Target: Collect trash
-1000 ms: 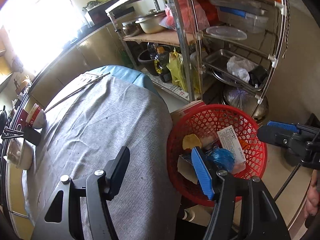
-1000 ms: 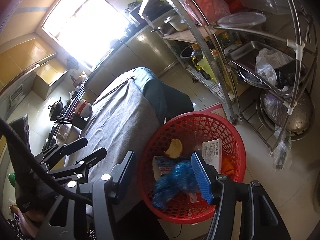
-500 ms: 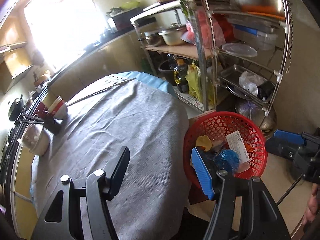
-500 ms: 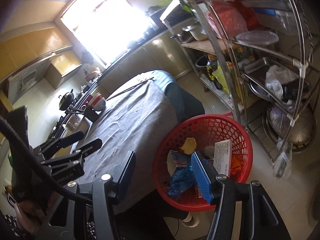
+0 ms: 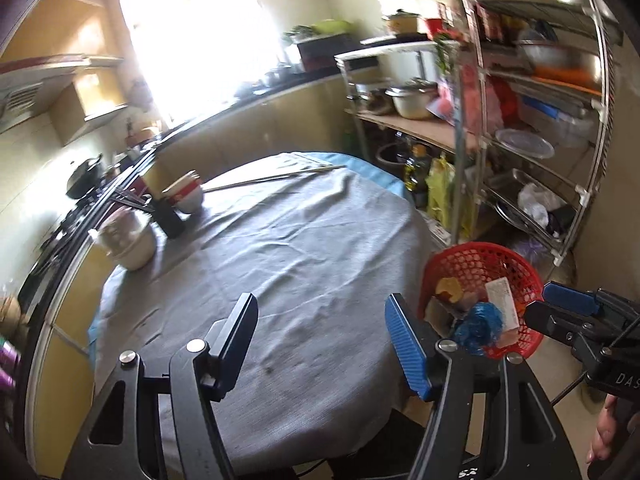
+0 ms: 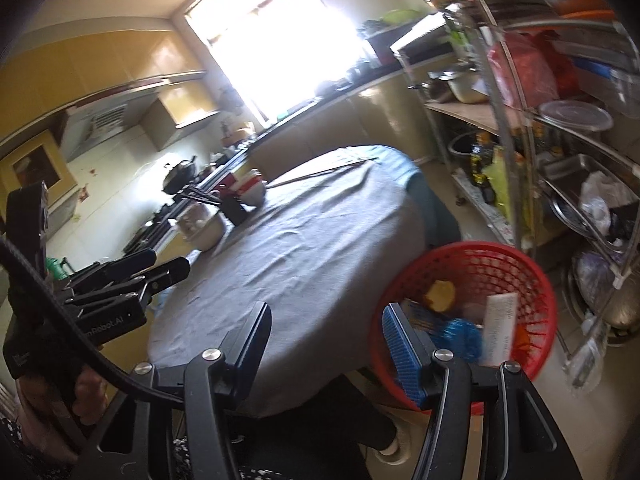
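I've pulled both tongs back: the left gripper [image 5: 322, 344] and right gripper [image 6: 326, 354] gape empty over the grey tablecloth [image 5: 288, 248]. The red basket [image 5: 516, 256] of trash, earlier dead ahead, now sits off to their right.

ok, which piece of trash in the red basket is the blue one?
The crumpled blue plastic wrapper at the basket's near side. The fruit scrap is yellow, the flat carton white.
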`<state>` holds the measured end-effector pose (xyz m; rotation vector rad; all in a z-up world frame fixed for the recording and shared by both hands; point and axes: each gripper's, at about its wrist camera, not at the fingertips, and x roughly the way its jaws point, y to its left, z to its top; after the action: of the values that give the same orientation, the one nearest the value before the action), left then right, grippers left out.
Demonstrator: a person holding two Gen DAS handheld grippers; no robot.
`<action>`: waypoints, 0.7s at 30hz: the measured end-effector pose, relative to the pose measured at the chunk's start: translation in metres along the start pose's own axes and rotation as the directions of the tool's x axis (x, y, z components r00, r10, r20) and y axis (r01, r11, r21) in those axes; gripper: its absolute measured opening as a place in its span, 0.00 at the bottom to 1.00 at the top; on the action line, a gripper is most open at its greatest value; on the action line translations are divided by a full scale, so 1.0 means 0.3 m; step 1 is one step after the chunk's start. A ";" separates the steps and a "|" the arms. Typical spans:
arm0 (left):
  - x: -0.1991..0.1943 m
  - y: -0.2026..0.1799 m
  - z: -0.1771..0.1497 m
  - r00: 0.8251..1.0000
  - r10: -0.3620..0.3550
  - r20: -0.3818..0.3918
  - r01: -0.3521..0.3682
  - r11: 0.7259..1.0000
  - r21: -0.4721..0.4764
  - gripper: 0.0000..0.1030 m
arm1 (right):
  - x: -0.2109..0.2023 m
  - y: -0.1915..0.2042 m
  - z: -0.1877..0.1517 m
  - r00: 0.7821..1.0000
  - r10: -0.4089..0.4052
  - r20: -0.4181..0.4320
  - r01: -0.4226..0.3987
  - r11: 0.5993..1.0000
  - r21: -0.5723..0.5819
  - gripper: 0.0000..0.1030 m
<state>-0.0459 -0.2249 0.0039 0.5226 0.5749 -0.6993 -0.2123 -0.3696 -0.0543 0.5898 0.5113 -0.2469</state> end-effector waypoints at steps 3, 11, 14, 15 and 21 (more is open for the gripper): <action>-0.037 0.049 -0.017 1.000 0.030 0.005 -0.030 0.999 -0.044 0.65 | 0.011 0.060 0.013 0.999 0.042 0.006 -0.041 0.998 -0.038 0.61; -0.110 0.193 -0.063 0.993 0.116 0.001 -0.114 0.979 -0.167 0.66 | 0.024 0.213 0.045 0.990 0.136 0.026 -0.131 0.982 -0.136 0.61; -0.128 0.241 -0.085 0.988 0.152 -0.013 -0.151 0.966 -0.211 0.66 | 0.028 0.268 0.057 0.986 0.165 0.034 -0.157 0.973 -0.170 0.61; -0.133 0.254 -0.091 0.987 0.162 -0.016 -0.161 0.961 -0.224 0.66 | 0.028 0.286 0.060 0.984 0.172 0.037 -0.162 0.970 -0.182 0.61; -0.168 0.331 -0.136 0.977 0.211 -0.028 -0.210 0.933 -0.293 0.66 | 0.039 0.396 0.073 0.982 0.183 0.052 -0.166 0.958 -0.236 0.61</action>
<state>-0.0189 -0.1128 0.0315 0.2980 0.5976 -0.4005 -0.1509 -0.2877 0.0106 0.3943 0.4070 -0.0397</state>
